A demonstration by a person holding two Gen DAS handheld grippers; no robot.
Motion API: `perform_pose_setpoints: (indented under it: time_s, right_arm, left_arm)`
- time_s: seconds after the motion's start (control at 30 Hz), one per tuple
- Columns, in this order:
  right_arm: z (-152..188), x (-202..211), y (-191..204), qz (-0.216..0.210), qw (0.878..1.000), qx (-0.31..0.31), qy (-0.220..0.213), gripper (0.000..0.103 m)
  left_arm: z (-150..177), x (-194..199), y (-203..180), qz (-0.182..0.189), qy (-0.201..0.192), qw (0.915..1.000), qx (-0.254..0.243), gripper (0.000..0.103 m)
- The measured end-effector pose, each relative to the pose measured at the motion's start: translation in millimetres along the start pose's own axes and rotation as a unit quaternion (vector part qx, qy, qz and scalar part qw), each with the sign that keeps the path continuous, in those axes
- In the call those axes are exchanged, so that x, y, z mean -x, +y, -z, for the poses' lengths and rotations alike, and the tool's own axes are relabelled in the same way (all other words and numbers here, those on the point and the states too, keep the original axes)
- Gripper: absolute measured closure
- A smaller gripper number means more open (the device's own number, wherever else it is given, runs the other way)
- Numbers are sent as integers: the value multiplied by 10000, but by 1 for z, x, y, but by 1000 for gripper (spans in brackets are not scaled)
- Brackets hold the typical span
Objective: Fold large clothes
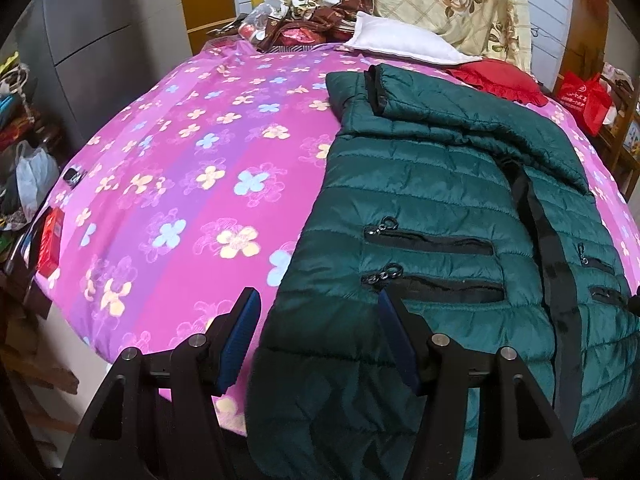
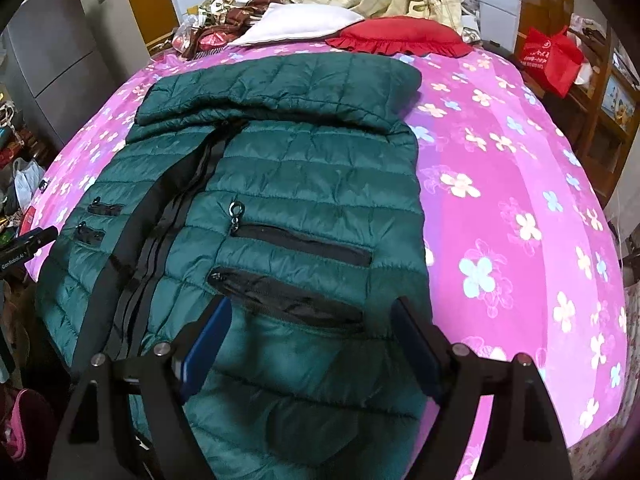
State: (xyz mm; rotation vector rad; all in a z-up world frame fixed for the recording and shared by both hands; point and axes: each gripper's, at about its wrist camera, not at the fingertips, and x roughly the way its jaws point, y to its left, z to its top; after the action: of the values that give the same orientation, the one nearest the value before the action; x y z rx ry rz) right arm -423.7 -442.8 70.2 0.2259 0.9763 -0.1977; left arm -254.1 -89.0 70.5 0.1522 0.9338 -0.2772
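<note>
Bed (image 2: 500,200) — jacket (image 2: 280,184) beneath both open tools.

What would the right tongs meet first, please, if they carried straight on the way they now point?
Most likely the green puffer jacket: the open right tongs point down at its hem, below the lower pocket zipper, though depth is unclear.

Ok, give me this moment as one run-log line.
jacket: flat on bedspread, sleeves folded in | left claw: open over hem corner | right claw: opening over hem, nothing gripped | fold: not finished

Green jacket (image 2: 280,184) on flowered bed (image 2: 520,200)
</note>
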Motion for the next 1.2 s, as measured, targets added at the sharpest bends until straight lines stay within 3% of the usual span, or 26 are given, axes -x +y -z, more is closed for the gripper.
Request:
perform_pose_setpoints:
  time_s: [0.33, 0.57, 0.77, 0.97, 1.2]
  right_arm:
    - [15, 4, -2, -74, 9999, 16, 146, 15]
    - [27, 5, -10, -100, 9995, -82, 276, 15]
    - [38, 9, -20, -194, 9991, -44, 381, 15]
    - [50, 4, -38, -540, 9968, -311, 508, 13]
    - [62, 1, -42, -917, 9932, -406, 586, 13]
  left_arm:
    - [14, 0, 7, 47, 169, 9998, 12, 62]
    - [23, -7, 27, 472, 513, 9969, 374, 62]
    - [28, -10, 44, 604, 626, 9945, 582, 62]
    - [36, -20, 44, 819, 887, 9905, 654, 61]
    - [34, -17, 53, 957, 863, 9880, 853, 60]
